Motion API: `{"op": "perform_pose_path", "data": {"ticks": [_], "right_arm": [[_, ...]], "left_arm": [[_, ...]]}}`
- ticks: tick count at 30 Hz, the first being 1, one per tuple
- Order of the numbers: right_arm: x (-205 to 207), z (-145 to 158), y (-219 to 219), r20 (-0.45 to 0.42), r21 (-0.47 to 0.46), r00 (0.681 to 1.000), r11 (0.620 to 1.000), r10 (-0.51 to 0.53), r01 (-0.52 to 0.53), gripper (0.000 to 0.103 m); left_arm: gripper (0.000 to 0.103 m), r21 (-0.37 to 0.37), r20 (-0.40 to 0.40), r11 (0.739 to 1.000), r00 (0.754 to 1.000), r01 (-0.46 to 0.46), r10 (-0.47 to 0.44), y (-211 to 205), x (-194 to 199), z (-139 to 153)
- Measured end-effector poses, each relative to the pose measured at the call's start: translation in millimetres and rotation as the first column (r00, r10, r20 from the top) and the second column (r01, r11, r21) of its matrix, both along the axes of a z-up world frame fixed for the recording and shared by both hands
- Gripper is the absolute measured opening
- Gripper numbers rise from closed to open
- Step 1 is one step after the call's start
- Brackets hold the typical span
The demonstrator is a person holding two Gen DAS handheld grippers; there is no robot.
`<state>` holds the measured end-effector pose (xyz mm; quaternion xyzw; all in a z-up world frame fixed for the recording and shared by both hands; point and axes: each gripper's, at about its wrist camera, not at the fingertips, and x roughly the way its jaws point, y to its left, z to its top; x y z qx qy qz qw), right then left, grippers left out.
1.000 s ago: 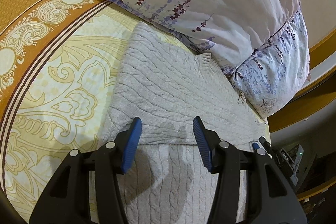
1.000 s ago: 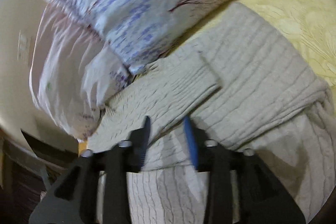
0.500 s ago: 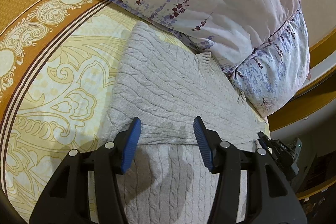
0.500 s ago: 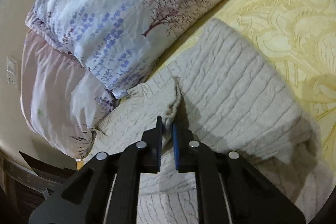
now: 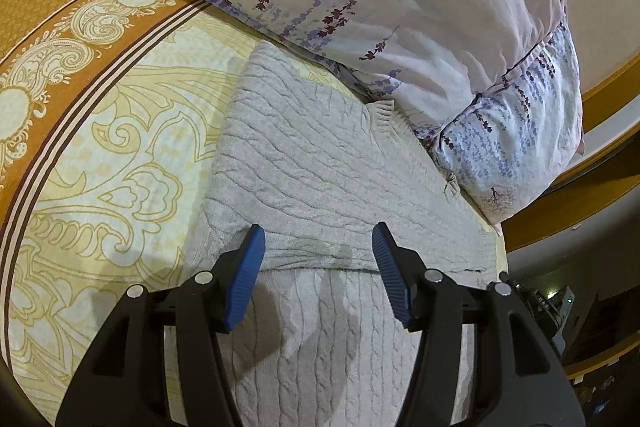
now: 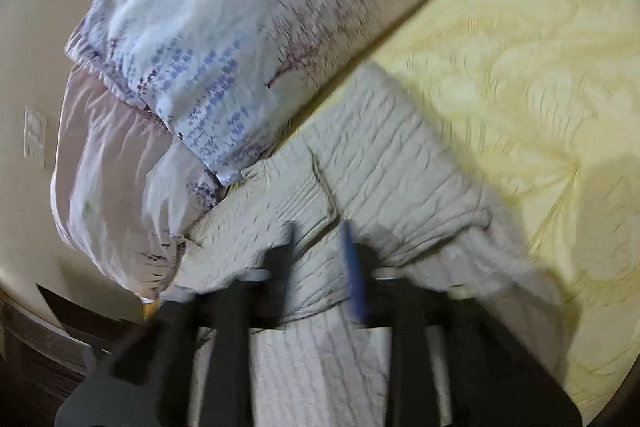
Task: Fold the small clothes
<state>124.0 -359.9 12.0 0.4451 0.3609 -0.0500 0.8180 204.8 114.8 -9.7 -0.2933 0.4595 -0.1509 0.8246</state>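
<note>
Yellow paisley bedspread (image 5: pixel 120 155) with an orange border covers the bed, and two floral pillows (image 5: pixel 380 7) are piled at the head. Grey cable-knit sweater (image 5: pixel 320 163) lies folded on it, top edge right up against the pillows. Left gripper (image 5: pixel 318 239) hovers over the fold, jaws wide, nothing pinched. Right gripper (image 6: pixel 318 239) is blurry, jaws just opened partway, sweater under them but not clamped.
</note>
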Motion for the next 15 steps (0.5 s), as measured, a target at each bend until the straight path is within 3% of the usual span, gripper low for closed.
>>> {"op": "perform_pose_path", "data": {"ticks": [7, 9, 12, 15], "right_arm": [[28, -17, 8, -0.049, 0.048, 0.998, 0.999, 0.025, -0.023, 0.038], [34, -17, 10, -0.041, 0.033, 0.999, 0.999, 0.019, -0.017, 0.033], [40, -16, 10, -0.036, 0.004, 0.999, 1.000, 0.023, -0.023, 0.010], [31, -7, 8, 0.018, 0.001, 0.999, 1.000, 0.027, -0.027, 0.007]], "left_arm": [[0.059, -0.005, -0.010, 1.000, 1.000, -0.004, 0.004, 1, 1, -1], [0.059, -0.005, -0.011, 1.000, 1.000, -0.003, 0.003, 1, 1, 0], [0.059, -0.006, -0.012, 1.000, 1.000, -0.005, 0.005, 0, 0, 0], [0.059, -0.013, -0.013, 1.000, 1.000, -0.004, 0.004, 1, 0, 1]]}}
